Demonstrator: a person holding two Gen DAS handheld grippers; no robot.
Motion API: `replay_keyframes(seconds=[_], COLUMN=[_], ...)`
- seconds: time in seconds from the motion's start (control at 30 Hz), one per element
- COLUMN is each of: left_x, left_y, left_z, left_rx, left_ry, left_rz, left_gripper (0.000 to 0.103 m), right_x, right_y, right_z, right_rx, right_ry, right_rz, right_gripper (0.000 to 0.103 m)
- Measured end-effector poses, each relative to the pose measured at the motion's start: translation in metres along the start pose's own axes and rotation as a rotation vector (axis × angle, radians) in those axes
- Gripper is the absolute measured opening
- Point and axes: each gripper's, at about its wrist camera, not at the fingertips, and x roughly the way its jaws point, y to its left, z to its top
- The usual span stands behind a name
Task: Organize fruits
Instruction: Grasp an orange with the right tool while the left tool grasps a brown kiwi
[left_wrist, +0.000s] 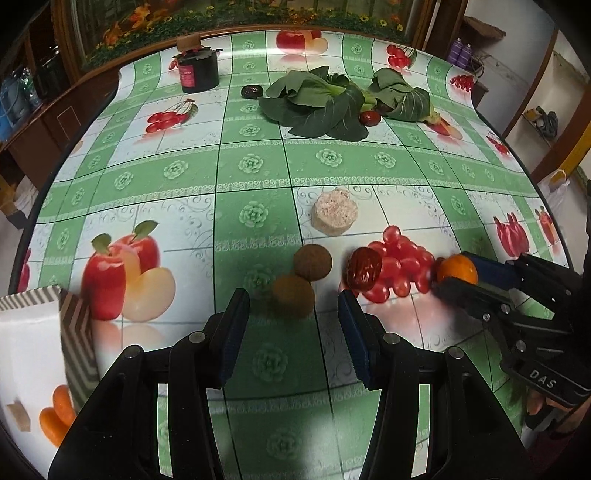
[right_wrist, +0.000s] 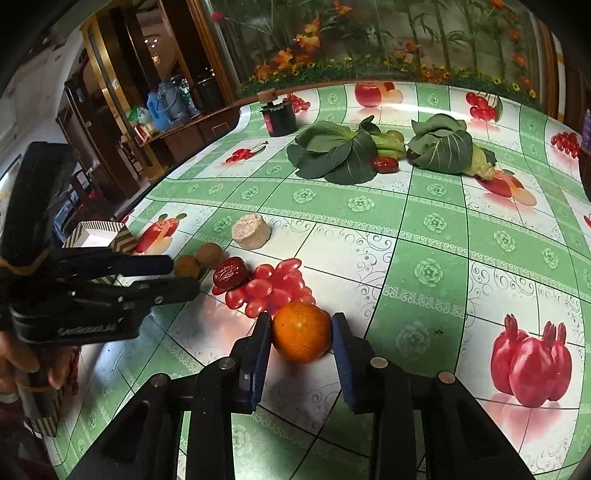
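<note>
Two brown round fruits (left_wrist: 293, 295) (left_wrist: 312, 262) lie side by side on the fruit-print tablecloth. My left gripper (left_wrist: 293, 314) is open, its fingers either side of the nearer one. A red date (left_wrist: 364, 268) lies just right of them. A small orange (right_wrist: 302, 331) sits between the fingers of my right gripper (right_wrist: 301, 332); the jaws are close to it with a slight gap, resting on the table. The orange (left_wrist: 457, 270) and right gripper (left_wrist: 458, 275) also show in the left wrist view. The left gripper (right_wrist: 184, 275) shows in the right wrist view.
A pale round cake (left_wrist: 334, 211) lies beyond the fruits. Two leafy greens (left_wrist: 314, 101) (left_wrist: 402, 96) with dates (left_wrist: 369, 117) (left_wrist: 252, 91) lie farther back. A black jar (left_wrist: 197, 66) stands back left. A striped box (left_wrist: 40, 354) holding carrots (left_wrist: 57, 413) is at the near left.
</note>
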Motion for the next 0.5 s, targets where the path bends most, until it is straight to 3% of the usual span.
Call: replay_keyframes(seconds=[0.17, 0.5], left_x=[0.001, -0.037], left_y=[0.001, 0.01], left_z=[0.002, -0.03], left_rx=[0.009, -0.022], left_ry=[-0.022, -0.061], left_rz=[0.018, 0.017], left_gripper=[0.023, 0.023], right_x=[-0.001, -0.018], right_y=[0.0, 0.016], right_z=[0.0, -0.001], right_rx=[0.003, 0.003], right_ry=[0.003, -0.023], right_rz=[0.001, 0.03], right_gripper=[0.032, 0.032])
